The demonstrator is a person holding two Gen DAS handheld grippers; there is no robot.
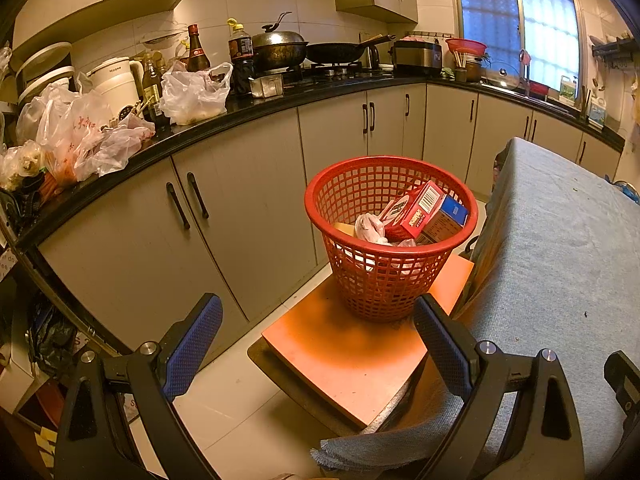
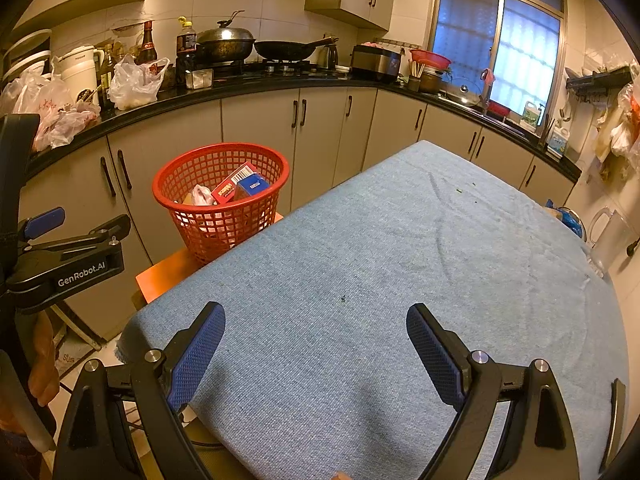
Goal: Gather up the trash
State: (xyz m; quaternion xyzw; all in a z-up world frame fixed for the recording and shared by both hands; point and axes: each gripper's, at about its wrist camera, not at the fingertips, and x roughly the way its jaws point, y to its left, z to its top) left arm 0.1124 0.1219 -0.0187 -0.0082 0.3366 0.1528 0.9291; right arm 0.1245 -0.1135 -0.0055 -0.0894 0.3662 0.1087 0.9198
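Your left gripper [image 1: 318,344] and right gripper [image 2: 316,350] both gape wide, holding nothing. The red plastic mesh basket [image 1: 390,276] sits on the orange stool [image 1: 348,356] beside the blue-cloth desk [image 2: 380,280] (red carton [image 1: 418,210] and crumpled wrappers [image 1: 370,228] inside).

White lettering "GenRobot.AI" on black body of left gripper [image 2: 42,220], left edge of right wrist view. White kettle [image 1: 116,82] on counter, upper left of left wrist view: small dark brand word, roughly "Moaee", uncertain. Red box [image 1: 416,210] in red basket [image 1: 390,236]: barcode plus yellow print, unreadable. Bottle labels illegible.
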